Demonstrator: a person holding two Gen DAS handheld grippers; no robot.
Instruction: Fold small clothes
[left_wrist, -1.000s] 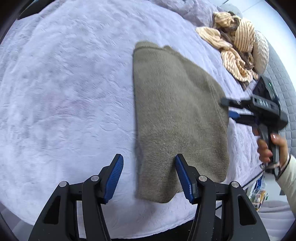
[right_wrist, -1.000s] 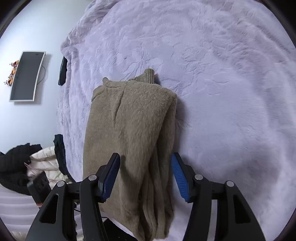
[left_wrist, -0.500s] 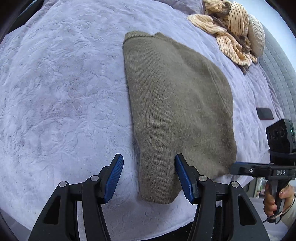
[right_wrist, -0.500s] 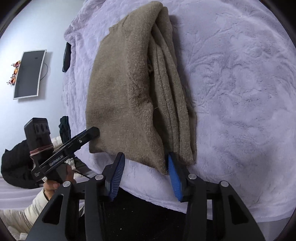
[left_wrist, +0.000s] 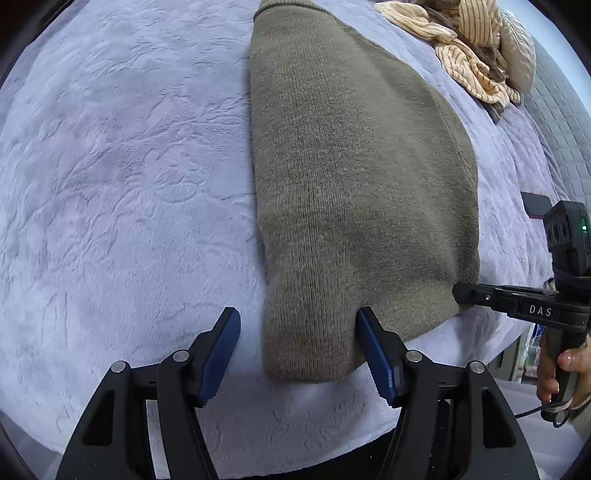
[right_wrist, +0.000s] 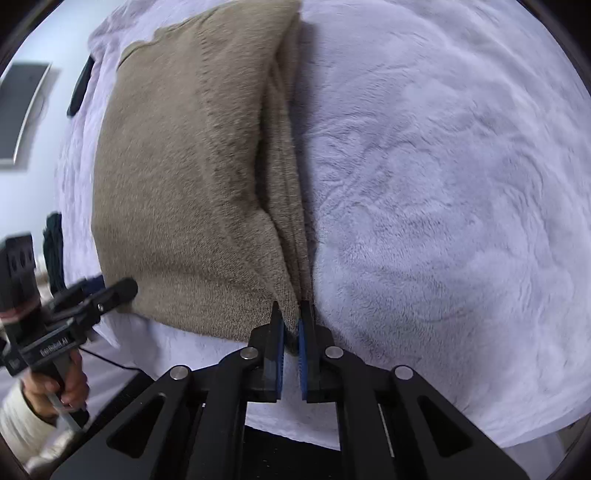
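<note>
Knit sweater (left_wrist: 354, 177) laid lengthwise-folded on bed (left_wrist: 122, 177), hem at near edge. Right tongs (right_wrist: 291, 328) just closed, clamped on right hem corner. Left tongs (left_wrist: 295, 347) just widened, apart, straddling left corner, unpinched; both corners likely wanted for next fold.

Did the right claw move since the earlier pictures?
Yes. The right claw came along the brown sweater to its near corner by the blanket edge, and its jaws have just been closing, pinching that corner.

I see soft, even daylight; fisheye bending darkens the rims, and motion blur smears the right view's left edge around the fuzzy olive-brown knitted sweater (right_wrist: 177, 177).
</note>
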